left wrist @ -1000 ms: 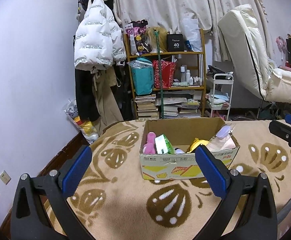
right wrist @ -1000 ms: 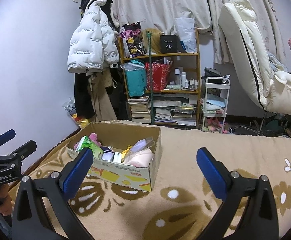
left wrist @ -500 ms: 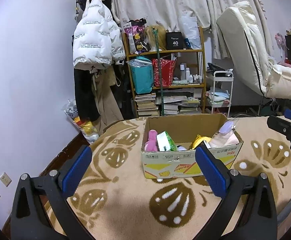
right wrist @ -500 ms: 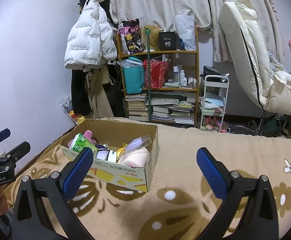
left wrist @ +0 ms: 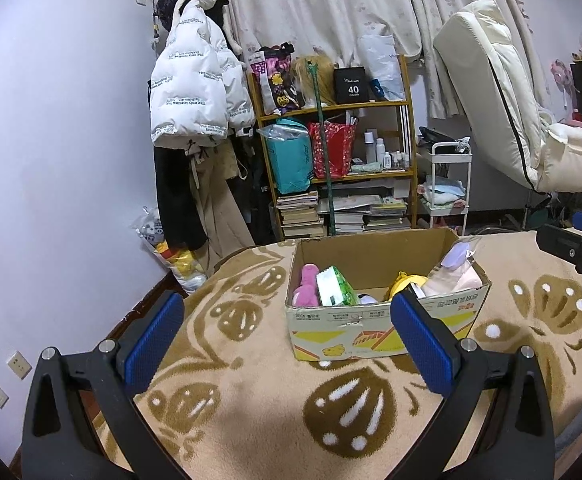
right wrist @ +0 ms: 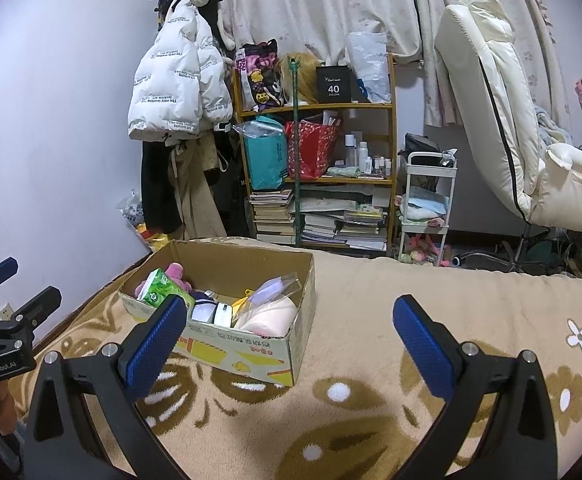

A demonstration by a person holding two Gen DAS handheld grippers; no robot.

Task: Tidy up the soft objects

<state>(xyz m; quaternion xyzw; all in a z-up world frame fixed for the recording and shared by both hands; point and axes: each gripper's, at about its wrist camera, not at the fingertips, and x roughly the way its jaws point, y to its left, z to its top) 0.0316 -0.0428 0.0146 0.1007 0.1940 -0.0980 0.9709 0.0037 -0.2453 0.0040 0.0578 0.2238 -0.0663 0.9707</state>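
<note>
Ahead, both tongs [left wrist: 287, 336] [right wrist: 289, 340] gape empty before the cardboard box [left wrist: 371, 332].

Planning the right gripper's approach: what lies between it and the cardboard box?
Only bare patterned blanket separates the right gripper from the cardboard box, as the right wrist view shows.

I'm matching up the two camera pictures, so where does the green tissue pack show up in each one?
Left wrist view: green tissue pack stands centre frame, in the cardboard box's left part.
Right wrist view: it is left of centre.
Shared landmark: the pink plush toy beside it.
</note>
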